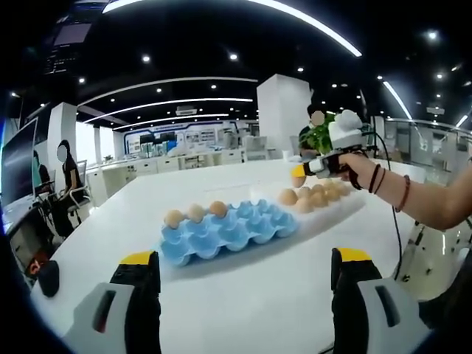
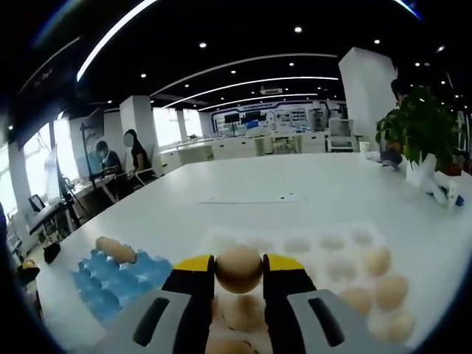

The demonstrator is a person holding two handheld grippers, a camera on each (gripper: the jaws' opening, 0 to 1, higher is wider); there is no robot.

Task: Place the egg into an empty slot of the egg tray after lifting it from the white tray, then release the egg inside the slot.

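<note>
Right gripper view: right claw [image 2: 238, 274] clenched on the egg [image 2: 238, 269], pinched between its yellow-tipped jaws and held above the white tray [image 2: 346, 243], which carries more eggs [image 2: 376, 259] on its right side. Blue egg tray [image 2: 103, 284] sits to the left on the white table [image 2: 295, 199], one egg in it visible here. In the left gripper view, left claw [image 1: 243, 269] is released, jaws wide apart, nothing between them, low over the table; blue egg tray ahead holds three eggs [image 1: 195, 213] along its far row, white tray just beyond it, touching or not unclear. Potted plant [image 2: 417, 129] at far right.
</note>
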